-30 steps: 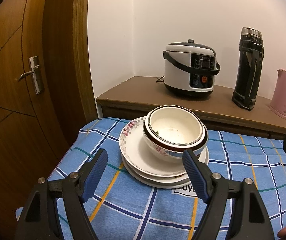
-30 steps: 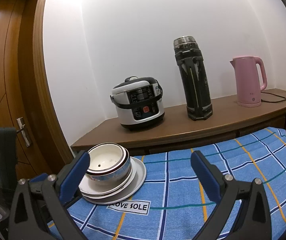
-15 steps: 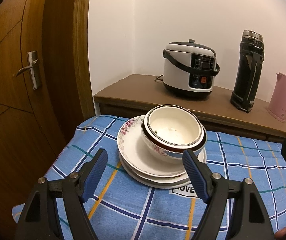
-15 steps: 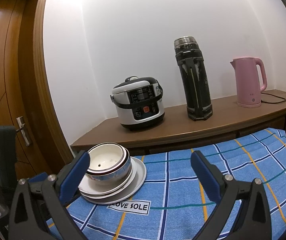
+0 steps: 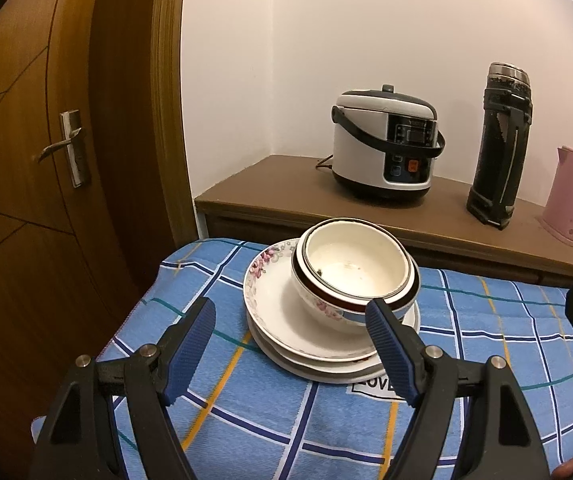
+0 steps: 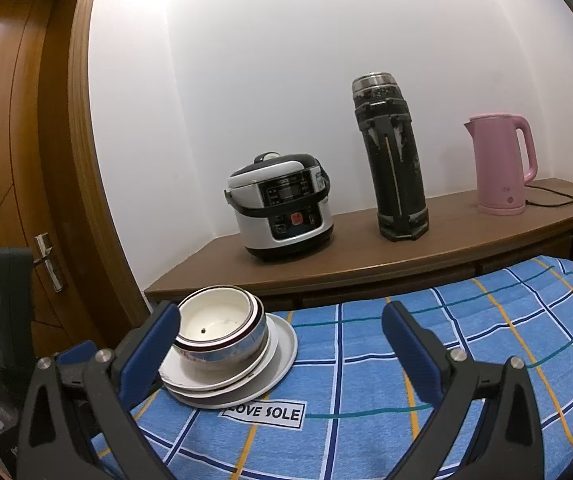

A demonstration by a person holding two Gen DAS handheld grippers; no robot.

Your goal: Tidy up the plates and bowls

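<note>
**Both grippers spread, the dish stack in front of you**

Your left gripper (image 5: 290, 330) hangs above the near part of the blue checked tablecloth (image 5: 246, 420), its blue-padded jaws spread wide and holding nothing. The stack sits just beyond its fingertips: nested bowls (image 5: 352, 276) resting on stacked plates (image 5: 282, 320). The top plate has a pink floral rim, and the outer bowl carries a dark brown band with a small flower print on its side. The inner bowl is white inside, with a few dark specks on its bottom. From this view your right finger's pad (image 5: 386, 344) overlaps the front of the outer bowl, but whether it touches is not clear.

Your right gripper (image 6: 280, 332) is also wide apart and empty. It sits to the right of the stack, so the bowls (image 6: 222, 332) and plates (image 6: 274, 364) appear just behind its left finger (image 6: 148, 350), and bare cloth (image 6: 366, 360) lies between the jaws. A white label reading "LOVE SOLE" (image 6: 264, 412) lies on the cloth at the near edge of the lowest plate.

Behind the table, a brown sideboard (image 6: 466, 236) carries a white and black rice cooker (image 6: 282, 208), a tall black thermos (image 6: 394, 160) and a pink electric kettle (image 6: 500, 164), all upright and well apart. A wooden door with a metal handle (image 5: 66, 148) stands to your left.
</note>
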